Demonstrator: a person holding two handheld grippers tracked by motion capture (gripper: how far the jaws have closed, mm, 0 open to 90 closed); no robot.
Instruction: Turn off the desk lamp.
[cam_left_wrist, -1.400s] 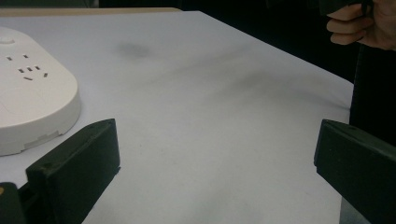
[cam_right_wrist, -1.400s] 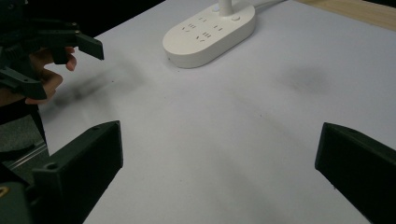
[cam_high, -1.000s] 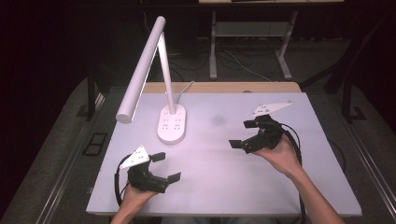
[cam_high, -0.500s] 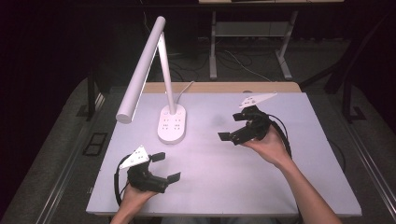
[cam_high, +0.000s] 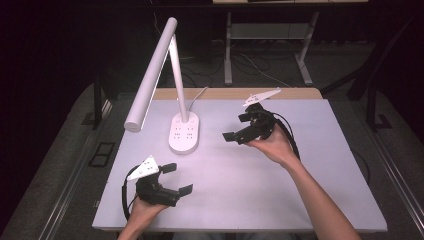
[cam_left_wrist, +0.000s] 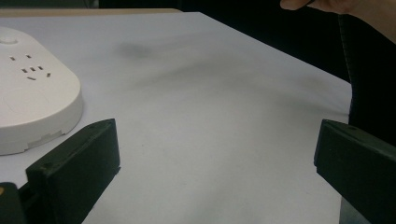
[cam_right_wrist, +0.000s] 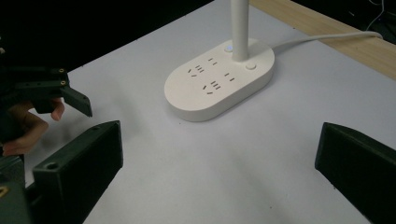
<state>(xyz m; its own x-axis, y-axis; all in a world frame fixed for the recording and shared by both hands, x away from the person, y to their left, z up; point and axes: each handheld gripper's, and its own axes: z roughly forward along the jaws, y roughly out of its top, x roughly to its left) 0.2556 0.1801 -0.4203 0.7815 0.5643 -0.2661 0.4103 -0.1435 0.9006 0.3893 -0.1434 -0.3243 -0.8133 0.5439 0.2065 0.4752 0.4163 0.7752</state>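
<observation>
High view: a white desk lamp (cam_high: 170, 85) stands on the white table (cam_high: 310, 165), its base (cam_high: 184, 131) at centre-left. The left gripper (cam_high: 172, 179) rests near the front edge with jaws spread and empty. The right gripper (cam_high: 235, 127), held above the table right of the base, is likewise spread and empty.

Left gripper view: the base (cam_left_wrist: 32, 107) is cut off at the left edge.

Right gripper view: the base's sockets, buttons and white cord (cam_right_wrist: 327, 37) are legible; the lamp stem is cut off at the top.

White lamp (cam_high: 170, 85), pale grey table (cam_high: 300, 175), black tools' jaws
</observation>
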